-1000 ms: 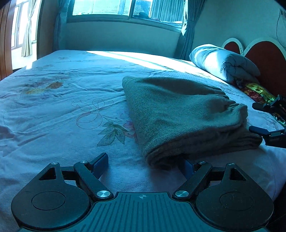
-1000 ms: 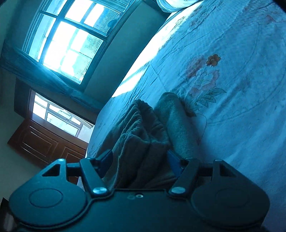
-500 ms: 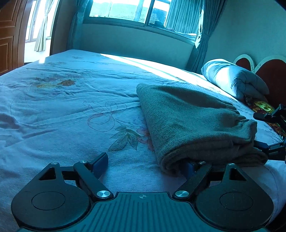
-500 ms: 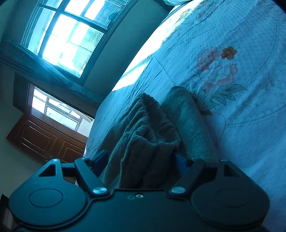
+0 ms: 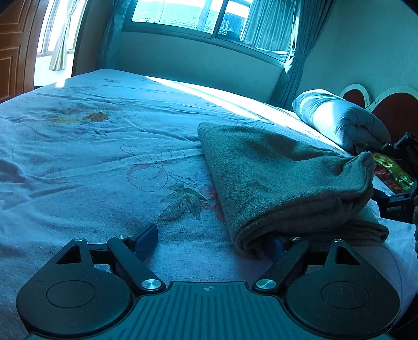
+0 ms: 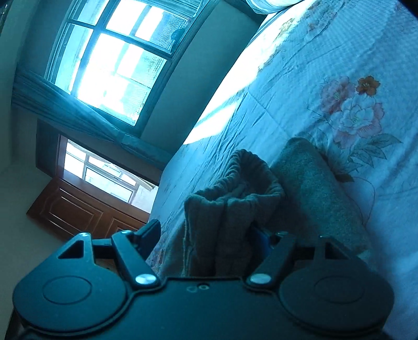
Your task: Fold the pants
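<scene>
Grey-green fleece fills the near middle of both views: the folded pants [image 5: 277, 180] lie on the bed [image 5: 78, 183], right of centre in the left wrist frame. At the bottom of that frame the left gripper [image 5: 211, 242] has its fingers spread wide; the left finger [image 5: 146, 239] rests bare on the sheet, while the right one is tucked under the near folded edge of the pants, so nothing is pinched. At the right edge of the same frame the right gripper [image 5: 392, 177] sits at the gathered waistband end, which is lifted off the sheet. In the right wrist view its fingers [image 6: 150, 235] straddle a thick bunch of the fabric; they have just been opening, and whether the pads press the cloth is hard to judge, since the right finger is mostly hidden behind it. Farther back, a pillow [image 5: 339, 120] lies in the upper right against the headboard [image 5: 397, 109]. A window [image 5: 193, 13] with curtains spans the top.
</scene>
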Action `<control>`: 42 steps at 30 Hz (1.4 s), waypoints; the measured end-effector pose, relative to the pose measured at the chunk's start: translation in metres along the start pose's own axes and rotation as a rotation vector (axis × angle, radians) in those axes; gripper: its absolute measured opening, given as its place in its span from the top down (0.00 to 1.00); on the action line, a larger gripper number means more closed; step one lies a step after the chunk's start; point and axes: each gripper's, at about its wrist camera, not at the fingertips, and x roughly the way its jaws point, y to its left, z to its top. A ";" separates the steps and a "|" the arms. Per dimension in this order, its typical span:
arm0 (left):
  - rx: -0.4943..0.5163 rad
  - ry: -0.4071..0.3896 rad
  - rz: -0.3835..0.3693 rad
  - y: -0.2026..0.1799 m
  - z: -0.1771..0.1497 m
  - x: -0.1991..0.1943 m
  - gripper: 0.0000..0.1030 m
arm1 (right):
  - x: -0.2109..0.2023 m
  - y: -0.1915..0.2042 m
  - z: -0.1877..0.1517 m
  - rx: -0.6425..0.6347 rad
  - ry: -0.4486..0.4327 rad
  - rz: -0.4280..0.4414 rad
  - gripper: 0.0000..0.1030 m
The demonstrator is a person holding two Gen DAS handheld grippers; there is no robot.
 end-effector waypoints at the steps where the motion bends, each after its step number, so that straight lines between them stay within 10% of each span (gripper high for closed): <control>1: -0.003 0.000 -0.001 0.000 0.000 0.000 0.19 | 0.003 -0.003 0.001 0.018 0.016 -0.038 0.37; 11: 0.002 0.001 0.003 0.001 -0.001 0.002 0.19 | 0.017 -0.021 -0.002 0.080 0.082 -0.084 0.42; 14: 0.003 -0.006 0.009 0.000 -0.001 -0.001 0.19 | 0.039 -0.006 0.001 -0.015 0.108 -0.151 0.68; 26: -0.067 -0.077 0.032 0.005 0.002 -0.004 0.18 | -0.004 0.134 0.024 -0.251 -0.024 0.191 0.76; 30: -0.023 -0.078 0.028 -0.003 -0.002 -0.001 0.17 | -0.038 0.065 0.015 -0.235 -0.115 0.011 0.76; 33: -0.015 -0.053 0.020 -0.004 -0.003 0.004 0.14 | -0.013 -0.034 0.004 0.017 0.022 -0.207 0.77; 42: -0.053 -0.061 0.030 0.000 -0.005 -0.001 0.14 | -0.012 -0.009 0.014 -0.071 -0.047 -0.050 0.76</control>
